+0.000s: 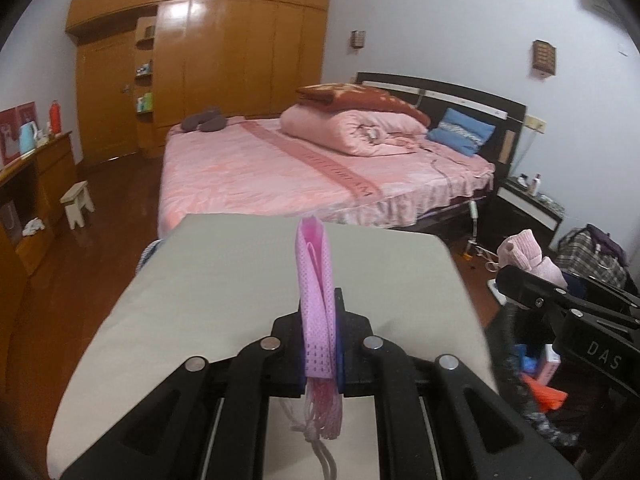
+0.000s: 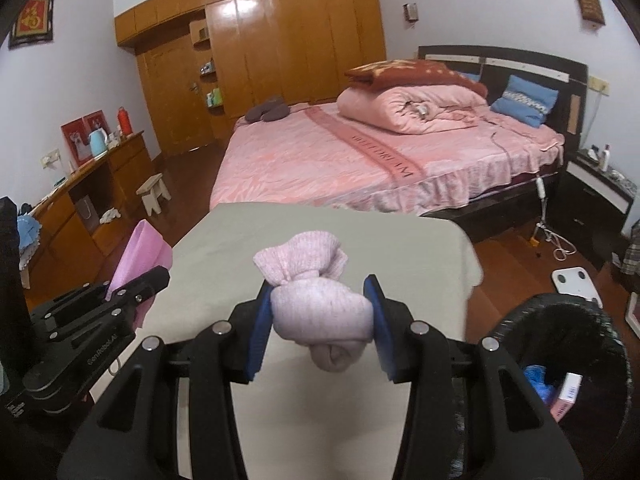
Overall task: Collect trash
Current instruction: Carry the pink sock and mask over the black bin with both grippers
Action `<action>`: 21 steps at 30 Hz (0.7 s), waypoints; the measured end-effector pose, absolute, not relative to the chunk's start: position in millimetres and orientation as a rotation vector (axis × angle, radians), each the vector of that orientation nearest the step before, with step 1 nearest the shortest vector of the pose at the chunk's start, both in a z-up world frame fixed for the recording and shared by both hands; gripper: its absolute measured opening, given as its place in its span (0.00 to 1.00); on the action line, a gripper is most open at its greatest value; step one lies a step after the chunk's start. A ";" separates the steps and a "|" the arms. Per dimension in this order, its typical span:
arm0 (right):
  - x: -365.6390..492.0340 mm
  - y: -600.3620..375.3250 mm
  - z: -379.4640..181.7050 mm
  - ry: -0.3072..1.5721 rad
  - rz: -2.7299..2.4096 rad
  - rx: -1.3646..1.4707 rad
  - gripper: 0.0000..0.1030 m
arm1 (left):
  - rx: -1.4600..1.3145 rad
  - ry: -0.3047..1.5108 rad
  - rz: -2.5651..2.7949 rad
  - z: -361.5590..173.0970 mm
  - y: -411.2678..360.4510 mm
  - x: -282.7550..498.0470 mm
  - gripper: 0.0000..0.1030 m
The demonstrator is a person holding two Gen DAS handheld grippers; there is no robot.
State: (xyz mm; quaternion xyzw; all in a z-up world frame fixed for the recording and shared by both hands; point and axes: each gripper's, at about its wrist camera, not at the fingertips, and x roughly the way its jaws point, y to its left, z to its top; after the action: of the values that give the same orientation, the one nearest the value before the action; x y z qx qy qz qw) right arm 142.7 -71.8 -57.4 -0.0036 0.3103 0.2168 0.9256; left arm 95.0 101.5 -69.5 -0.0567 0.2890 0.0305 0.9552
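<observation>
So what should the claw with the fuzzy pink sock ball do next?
Probably swing the right claw to its right, over the black bin, before letting go. It is shut on the rolled pink sock above the grey table, and the bin, already holding some trash, sits just off the table's right edge. The left claw holds a pink mesh bag.

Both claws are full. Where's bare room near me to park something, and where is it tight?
The grey table is bare across its far half, from the pink sock ball out to the edge facing the bed. It is tighter at the right, where the black bin already holds scraps. The left claw with its pink mesh sleeve crowds the left edge.
</observation>
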 end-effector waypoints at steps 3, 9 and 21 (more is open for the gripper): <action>134.8 -92.0 -51.1 0.620 0.425 0.005 0.42 | -0.101 0.582 0.032 -64.9 84.0 93.8 0.10; 117.3 -128.7 -40.4 0.588 0.382 0.024 0.42 | -0.068 0.567 -0.037 -52.7 46.8 84.4 0.10; 86.1 -200.2 -33.0 0.545 0.287 0.054 0.42 | -0.021 0.543 -0.137 -38.9 -15.2 65.5 0.10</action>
State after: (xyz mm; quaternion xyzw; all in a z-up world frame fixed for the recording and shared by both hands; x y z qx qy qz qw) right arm 86.1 -200.2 -33.0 0.0264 0.2684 0.1414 0.9525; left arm 65.5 -15.2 -38.9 -0.0105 0.2680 -0.0675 0.9610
